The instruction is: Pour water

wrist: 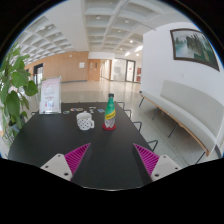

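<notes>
A green bottle (109,112) with a red cap and a red-and-yellow label stands upright on the far part of a dark table (100,145). A white mug (86,121) with a dark pattern stands just left of it. My gripper (112,160) is open and empty, its two magenta pads (77,156) spread wide over the near part of the table. The bottle and the mug stand well beyond the fingers, roughly on the line between them.
A leafy green plant (14,85) stands at the table's left. A white sign (50,95) stands behind the table's far left. A white bench (185,112) runs along the right wall under a framed picture (192,46). A hall opens beyond.
</notes>
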The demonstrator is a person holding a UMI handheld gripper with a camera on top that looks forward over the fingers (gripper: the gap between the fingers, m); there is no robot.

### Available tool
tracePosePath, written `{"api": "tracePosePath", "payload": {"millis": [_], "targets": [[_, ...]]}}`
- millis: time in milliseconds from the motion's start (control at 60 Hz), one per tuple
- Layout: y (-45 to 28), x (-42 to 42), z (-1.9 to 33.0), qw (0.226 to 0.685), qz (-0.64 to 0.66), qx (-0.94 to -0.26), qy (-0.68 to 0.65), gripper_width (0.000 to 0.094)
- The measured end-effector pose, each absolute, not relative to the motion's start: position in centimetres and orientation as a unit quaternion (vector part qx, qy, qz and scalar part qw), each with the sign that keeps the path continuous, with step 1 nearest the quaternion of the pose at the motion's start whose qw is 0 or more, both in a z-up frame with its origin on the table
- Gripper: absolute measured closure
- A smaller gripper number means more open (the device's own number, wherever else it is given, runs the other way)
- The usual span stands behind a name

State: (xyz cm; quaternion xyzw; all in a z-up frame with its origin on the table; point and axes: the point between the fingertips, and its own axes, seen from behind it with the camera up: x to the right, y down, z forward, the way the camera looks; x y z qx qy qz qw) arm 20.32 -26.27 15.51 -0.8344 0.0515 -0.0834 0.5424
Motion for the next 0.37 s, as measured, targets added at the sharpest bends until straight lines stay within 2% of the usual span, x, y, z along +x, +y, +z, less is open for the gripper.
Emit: {"api": "tracePosePath", "payload": {"millis": [167,367], "targets": [[-29.0,20.5,15.2,0.539,-0.095,-0.836,0.043,0.0078],[-29.0,20.1,15.8,0.547,-0.084,-0.832,0.039,0.0081]]}}
